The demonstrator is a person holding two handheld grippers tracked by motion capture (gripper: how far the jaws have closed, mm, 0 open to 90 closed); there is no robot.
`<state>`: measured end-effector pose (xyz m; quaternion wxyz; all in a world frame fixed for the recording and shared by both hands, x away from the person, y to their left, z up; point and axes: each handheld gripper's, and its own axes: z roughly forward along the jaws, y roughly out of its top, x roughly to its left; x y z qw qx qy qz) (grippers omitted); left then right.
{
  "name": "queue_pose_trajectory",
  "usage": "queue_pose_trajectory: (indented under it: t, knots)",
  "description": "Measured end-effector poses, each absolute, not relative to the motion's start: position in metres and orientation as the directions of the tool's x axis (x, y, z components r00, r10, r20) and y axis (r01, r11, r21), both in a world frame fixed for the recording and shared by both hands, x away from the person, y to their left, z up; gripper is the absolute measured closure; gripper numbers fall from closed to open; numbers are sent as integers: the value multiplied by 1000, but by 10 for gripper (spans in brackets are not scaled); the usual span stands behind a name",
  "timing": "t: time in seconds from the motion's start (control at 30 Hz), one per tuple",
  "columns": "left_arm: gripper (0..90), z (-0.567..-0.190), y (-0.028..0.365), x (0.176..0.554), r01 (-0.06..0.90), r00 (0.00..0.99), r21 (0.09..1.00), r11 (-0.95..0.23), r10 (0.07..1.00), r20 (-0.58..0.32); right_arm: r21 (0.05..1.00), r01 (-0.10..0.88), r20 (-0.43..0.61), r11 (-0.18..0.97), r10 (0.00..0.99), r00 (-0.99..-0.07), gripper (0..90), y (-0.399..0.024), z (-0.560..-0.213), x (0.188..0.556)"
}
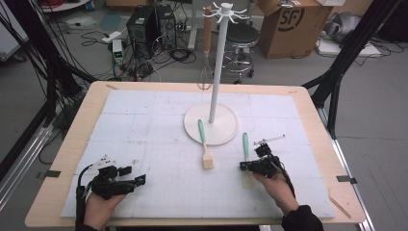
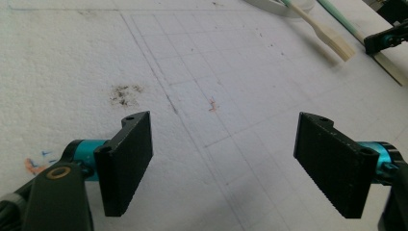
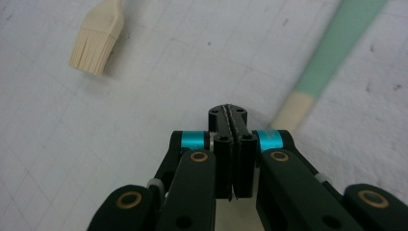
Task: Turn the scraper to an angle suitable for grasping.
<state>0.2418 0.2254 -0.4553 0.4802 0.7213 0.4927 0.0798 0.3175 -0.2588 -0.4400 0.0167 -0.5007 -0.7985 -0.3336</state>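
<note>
Right gripper view has the right gripper (image 3: 233,144) with its jaws pinched together on nothing, parked just over the pale neck of a brush (image 3: 332,57). So the step in hand is judged to be the approach for a pickup, nothing grabbed yet. Before any grasp, the jaws would need to be opened and brought down across that handle.

The brush is seen lying flat on the white foam mat (image 1: 159,187), mint-green handle pointing toward the hanging rack (image 1: 212,120), cream bristle end toward the person. A second, matching brush (image 1: 205,147) lies just left of it. The left gripper (image 2: 223,163) is held spread wide, empty, well apart from both.
</note>
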Motion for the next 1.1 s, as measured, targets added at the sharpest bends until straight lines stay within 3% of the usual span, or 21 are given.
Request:
queue_pose_trajectory:
  t: [0.5, 0.67, 0.83, 1.1]
  knots:
    - [220, -455, 225, 242, 636, 499, 770, -53, 789, -358, 489, 863, 467, 132, 795, -386, 896, -315, -445, 317]
    - [220, -455, 225, 242, 636, 499, 770, -54, 790, -357, 456, 889, 556, 46, 765, -325, 895, -333, -450, 318]
    - [220, -456, 225, 242, 636, 496, 769, -53, 792, -356, 493, 870, 589, -21, 744, -316, 895, -344, -443, 320]
    - [220, -455, 225, 243, 637, 497, 769, -53, 791, -357, 479, 872, 529, -103, 827, -193, 895, -357, -445, 358]
